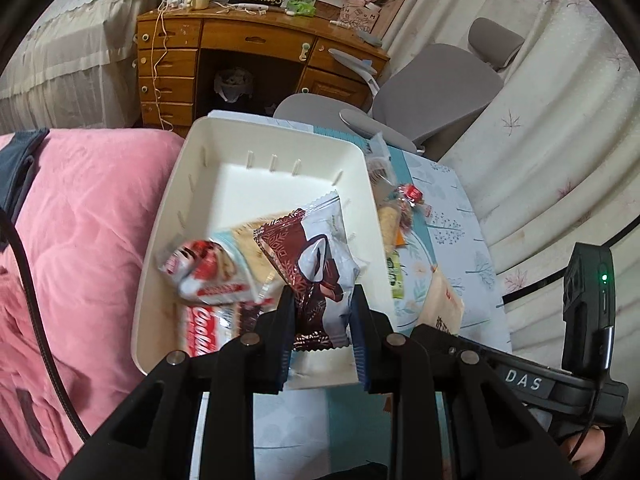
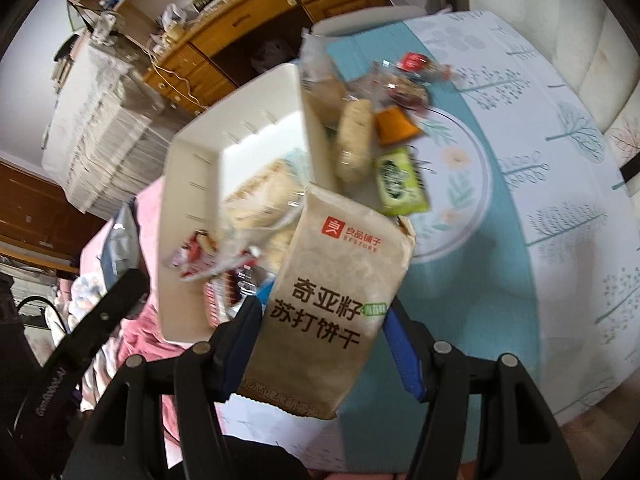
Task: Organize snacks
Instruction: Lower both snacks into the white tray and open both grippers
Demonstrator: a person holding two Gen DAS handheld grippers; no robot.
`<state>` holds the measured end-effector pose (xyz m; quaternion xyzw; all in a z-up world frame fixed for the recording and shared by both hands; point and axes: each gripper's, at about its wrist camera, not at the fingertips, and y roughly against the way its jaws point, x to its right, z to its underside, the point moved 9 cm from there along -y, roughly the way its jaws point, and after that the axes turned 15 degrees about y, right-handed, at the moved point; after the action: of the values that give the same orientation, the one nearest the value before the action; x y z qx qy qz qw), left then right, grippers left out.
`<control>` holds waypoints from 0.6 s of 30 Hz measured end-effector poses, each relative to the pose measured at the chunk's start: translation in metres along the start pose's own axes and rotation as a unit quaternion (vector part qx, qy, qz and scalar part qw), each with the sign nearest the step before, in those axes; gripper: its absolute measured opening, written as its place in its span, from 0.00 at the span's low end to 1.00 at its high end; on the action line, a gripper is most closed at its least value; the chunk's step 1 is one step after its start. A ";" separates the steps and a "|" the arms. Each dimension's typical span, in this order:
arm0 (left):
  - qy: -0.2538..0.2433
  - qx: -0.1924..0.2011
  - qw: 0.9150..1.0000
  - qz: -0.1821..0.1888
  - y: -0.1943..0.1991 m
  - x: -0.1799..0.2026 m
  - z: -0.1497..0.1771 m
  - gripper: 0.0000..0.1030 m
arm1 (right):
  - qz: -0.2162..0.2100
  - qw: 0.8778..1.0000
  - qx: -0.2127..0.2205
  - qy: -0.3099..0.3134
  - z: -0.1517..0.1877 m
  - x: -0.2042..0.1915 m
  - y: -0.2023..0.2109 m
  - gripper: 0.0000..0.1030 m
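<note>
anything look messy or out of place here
Yes: several snacks lie loose on the table right of the white bin, including a green packet and an orange one. Inside the bin, packets sit jumbled, overlapping at angles.

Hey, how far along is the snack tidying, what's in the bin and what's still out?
Done: a few packets, one red and white, already lie in the white bin. In hand: the left claw grips a brown packet over the bin, and the right claw grips a beige cracker bag. Left: a green packet, an orange one and others on the table.
</note>
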<state>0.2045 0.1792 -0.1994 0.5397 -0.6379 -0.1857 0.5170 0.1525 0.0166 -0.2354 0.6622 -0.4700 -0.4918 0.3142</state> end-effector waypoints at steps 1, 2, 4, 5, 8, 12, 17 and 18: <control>-0.003 0.001 1.000 0.002 0.003 -0.004 -0.004 0.23 | -0.003 1.000 0.004 -0.001 -0.002 -0.004 -0.001 0.60; -0.005 0.002 1.000 0.005 0.005 -0.008 -0.008 0.23 | -0.006 1.000 0.010 -0.002 -0.005 -0.010 -0.003 0.60; -0.009 0.004 1.000 0.006 0.008 -0.015 -0.014 0.23 | -0.009 1.000 0.020 -0.003 -0.010 -0.018 -0.005 0.60; -0.010 0.004 1.000 0.006 0.009 -0.019 -0.017 0.23 | -0.010 1.000 0.025 -0.003 -0.012 -0.023 -0.007 0.60; -0.015 0.001 1.000 0.007 0.011 -0.029 -0.024 0.23 | -0.014 0.999 0.037 -0.005 -0.019 -0.034 -0.011 0.60; -0.017 -0.011 1.000 0.012 0.011 -0.039 -0.028 0.23 | -0.022 0.999 0.046 -0.013 -0.024 -0.043 -0.018 0.60; -0.014 -0.029 0.999 0.005 0.006 -0.048 -0.026 0.41 | -0.035 0.997 0.060 -0.024 -0.029 -0.047 -0.024 0.61; -0.014 -0.030 0.999 -0.002 0.005 -0.050 -0.027 0.51 | -0.041 0.997 0.063 -0.025 -0.030 -0.048 -0.025 0.61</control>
<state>0.2195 0.2332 -0.2076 0.5225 -0.6384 -0.2131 0.5234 0.1846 0.0685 -0.2307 0.6866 -0.4804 -0.4902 0.2399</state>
